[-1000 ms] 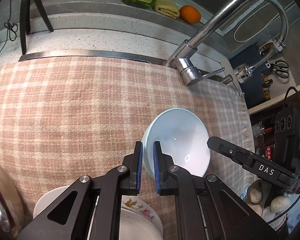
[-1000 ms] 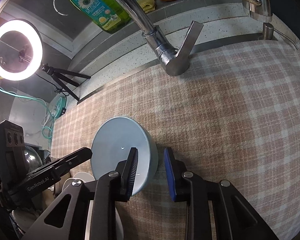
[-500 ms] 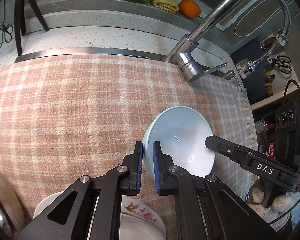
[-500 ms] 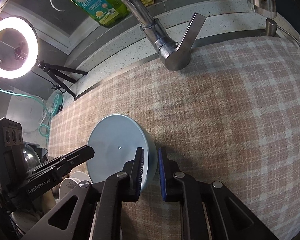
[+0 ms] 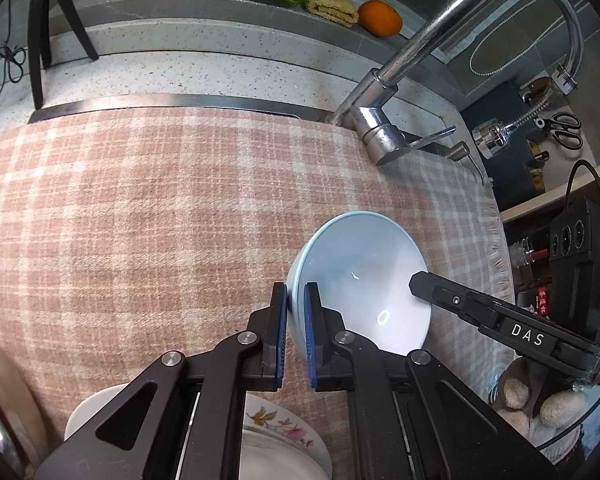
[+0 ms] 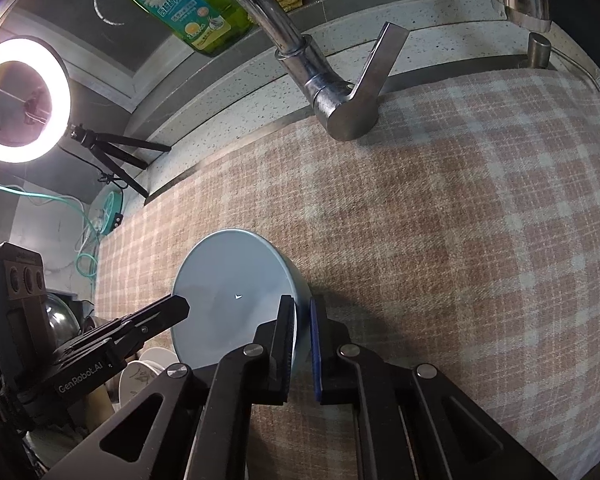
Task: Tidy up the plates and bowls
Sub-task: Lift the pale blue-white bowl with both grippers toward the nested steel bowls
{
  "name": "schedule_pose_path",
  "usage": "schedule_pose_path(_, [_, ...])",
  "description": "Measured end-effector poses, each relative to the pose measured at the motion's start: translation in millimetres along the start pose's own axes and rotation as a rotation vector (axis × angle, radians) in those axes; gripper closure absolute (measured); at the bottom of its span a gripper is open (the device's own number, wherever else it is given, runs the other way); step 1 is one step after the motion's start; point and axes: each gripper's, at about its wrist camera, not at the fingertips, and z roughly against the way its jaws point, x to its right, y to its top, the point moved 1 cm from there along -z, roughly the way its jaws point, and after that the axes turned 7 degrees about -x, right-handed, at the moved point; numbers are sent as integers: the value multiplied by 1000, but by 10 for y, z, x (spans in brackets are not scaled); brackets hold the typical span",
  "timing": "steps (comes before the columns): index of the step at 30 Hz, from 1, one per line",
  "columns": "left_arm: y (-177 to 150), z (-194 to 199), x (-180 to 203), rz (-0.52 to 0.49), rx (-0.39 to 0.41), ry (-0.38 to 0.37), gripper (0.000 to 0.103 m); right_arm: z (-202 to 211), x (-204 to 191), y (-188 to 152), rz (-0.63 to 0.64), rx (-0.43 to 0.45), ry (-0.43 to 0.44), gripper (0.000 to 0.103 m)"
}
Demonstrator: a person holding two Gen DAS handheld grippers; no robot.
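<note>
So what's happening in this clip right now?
A person with a gripper in each hand has a pale blue bowl pinched from both sides over a plaid cloth that covers the sink area. The left gripper is clamped on one side of the rim, the right gripper has just closed on the opposite side. A floral plate sits near the left gripper, and the faucet stands behind.

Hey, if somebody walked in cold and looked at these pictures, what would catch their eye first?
Probably the pale blue bowl on the pink plaid cloth, pinched at opposite sides of its rim by the left gripper and the right gripper. Next, the glowing ring light on its tripod at the far left of the right wrist view. Then the curved chrome faucet behind the cloth, with an orange on the ledge.
</note>
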Motion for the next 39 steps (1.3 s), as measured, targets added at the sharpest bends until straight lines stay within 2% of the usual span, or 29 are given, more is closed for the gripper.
schedule_pose_path(15, [-19,327,-10,5,67,-20,96,223,-158,-23,14,27,5,96])
schedule_pose_path(29, [-170,757,-201,40,151,-17,96,384,-701,-122,91,51,20,96])
schedule_pose_path(39, [-369,1123,-487,87,215,-11,96,371,-1162,-243,160,48,40,96])
